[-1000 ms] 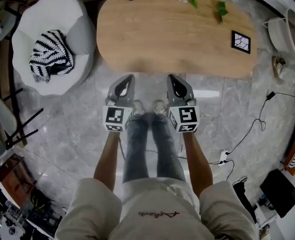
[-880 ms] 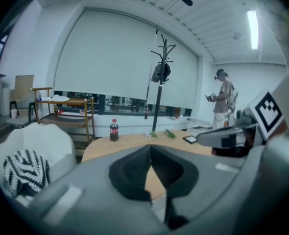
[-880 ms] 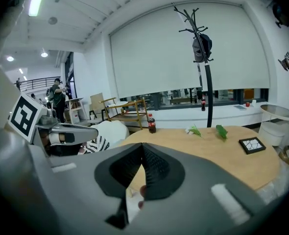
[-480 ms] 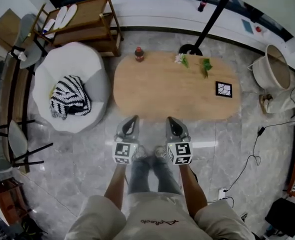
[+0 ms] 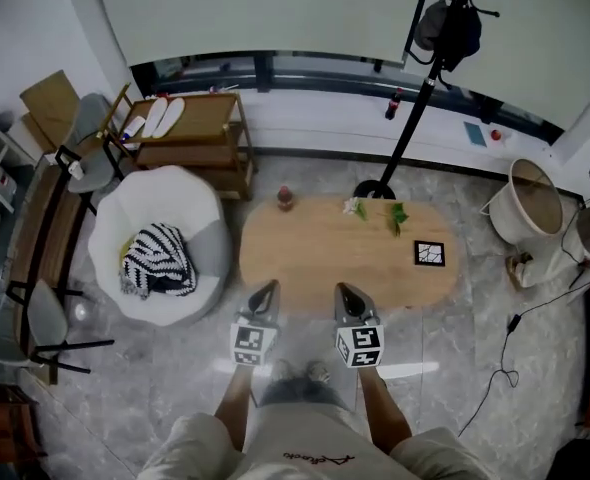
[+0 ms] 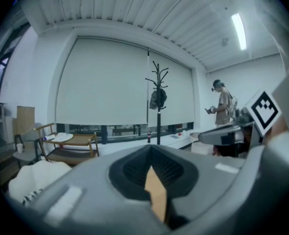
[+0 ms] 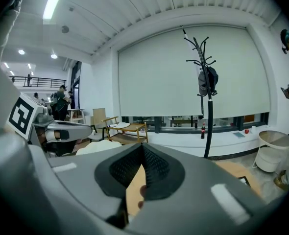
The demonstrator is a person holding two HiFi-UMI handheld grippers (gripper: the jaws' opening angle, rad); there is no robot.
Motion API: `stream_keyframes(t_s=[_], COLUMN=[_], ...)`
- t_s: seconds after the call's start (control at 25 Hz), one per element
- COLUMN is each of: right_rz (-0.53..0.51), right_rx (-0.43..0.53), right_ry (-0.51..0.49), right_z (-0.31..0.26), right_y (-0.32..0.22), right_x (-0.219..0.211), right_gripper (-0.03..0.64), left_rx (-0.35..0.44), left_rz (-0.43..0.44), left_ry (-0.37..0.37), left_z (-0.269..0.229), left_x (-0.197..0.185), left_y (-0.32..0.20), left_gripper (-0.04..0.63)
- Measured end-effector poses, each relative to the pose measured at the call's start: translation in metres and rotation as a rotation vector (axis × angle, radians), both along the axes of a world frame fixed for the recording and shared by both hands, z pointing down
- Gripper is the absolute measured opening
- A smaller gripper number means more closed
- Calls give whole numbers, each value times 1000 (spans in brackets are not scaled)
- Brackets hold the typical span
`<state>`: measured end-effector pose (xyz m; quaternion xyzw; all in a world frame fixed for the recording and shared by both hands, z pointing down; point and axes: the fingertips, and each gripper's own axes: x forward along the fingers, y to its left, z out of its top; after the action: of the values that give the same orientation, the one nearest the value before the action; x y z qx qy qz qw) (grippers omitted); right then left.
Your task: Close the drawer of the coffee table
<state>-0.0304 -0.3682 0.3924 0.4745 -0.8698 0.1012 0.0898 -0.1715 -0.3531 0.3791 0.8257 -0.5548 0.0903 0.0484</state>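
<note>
Seen from above, an oval coffee table with a smooth pale-wood tabletop lies ahead of the person, its long axis running left to right. Its drawer cannot be made out from this angle. The left tool and right tool, grey with black ribbed pads, are held side by side and point at the near long edge. Each is narrow, tips together, gripping nothing. Glossy grey marble floor lies open on the near side and to the right. A rounded white armchair holding a striped black-and-white cloth stands just beside the table's left end. A black coat stand rises from behind the far edge. A small bottle, green sprigs and a square patterned card sit on the tabletop.
</note>
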Motion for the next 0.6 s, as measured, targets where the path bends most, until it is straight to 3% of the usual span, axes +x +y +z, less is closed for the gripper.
stream_keyframes(t_s=[0.32, 0.6], right_rz=[0, 8], right_rx=[100, 142], right_ry=[-29, -54], right_z=[-75, -122], right_y=[3, 11], right_x=[13, 25], right_gripper=[4, 3], left_rx=[109, 161], left_rz=[38, 71], left_ry=[-68, -66], left_z=[-84, -138], left_x=[11, 34], left_y=[3, 2], left_gripper=[2, 2])
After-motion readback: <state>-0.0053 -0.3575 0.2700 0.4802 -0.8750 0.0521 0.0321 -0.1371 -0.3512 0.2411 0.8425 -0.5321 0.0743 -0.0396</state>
